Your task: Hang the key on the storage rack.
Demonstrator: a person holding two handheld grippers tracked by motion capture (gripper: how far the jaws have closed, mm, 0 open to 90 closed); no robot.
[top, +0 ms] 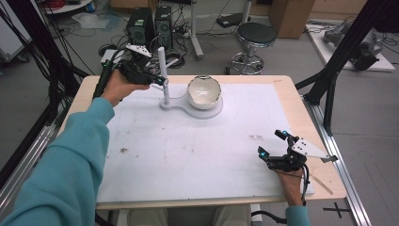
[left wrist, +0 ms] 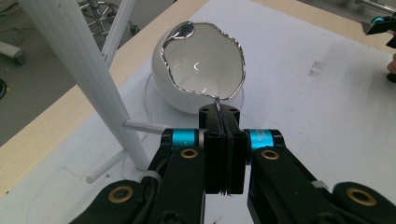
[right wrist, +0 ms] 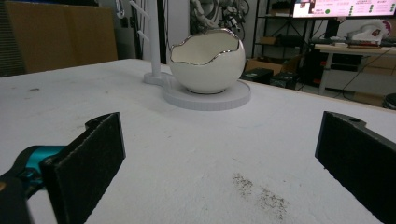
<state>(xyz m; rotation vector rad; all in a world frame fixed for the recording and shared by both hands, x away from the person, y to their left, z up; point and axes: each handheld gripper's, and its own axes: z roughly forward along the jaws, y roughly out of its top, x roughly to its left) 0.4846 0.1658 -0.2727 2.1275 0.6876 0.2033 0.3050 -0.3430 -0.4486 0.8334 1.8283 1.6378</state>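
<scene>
A: Start at the left. What is the left gripper (top: 155,80) doing?

B: It hangs over the far left part of the table (top: 282,89), beside the thin white post (top: 162,61) of the stand. In the left gripper view its jaws are pressed flat together, and something thin and silvery (left wrist: 216,103) sticks out at their tips. It is too small to name, and I cannot tell whether it is pinched or just caught there.

A: And the stand itself?

B: A white post with short side pegs (left wrist: 144,126), rising from a flat white base (top: 207,112) on the white mat (top: 197,150). On the round end of that base sits the egg-shaped bowl (top: 203,92), white, with a jagged silver rim like a cracked shell, its opening facing up and toward the person.

A: How close are the shut tips to it?

B: In the left gripper view they are just beside the near rim of the bowl (left wrist: 187,100); whether they touch it, I cannot tell.

A: Now the right side.

B: The right gripper (top: 273,145) rests low at the near right of the mat, well apart from the bowl. Its jaws are spread wide, with only bare mat between them, and a faint dark smudge (right wrist: 261,196) lies on the mat ahead.
</scene>
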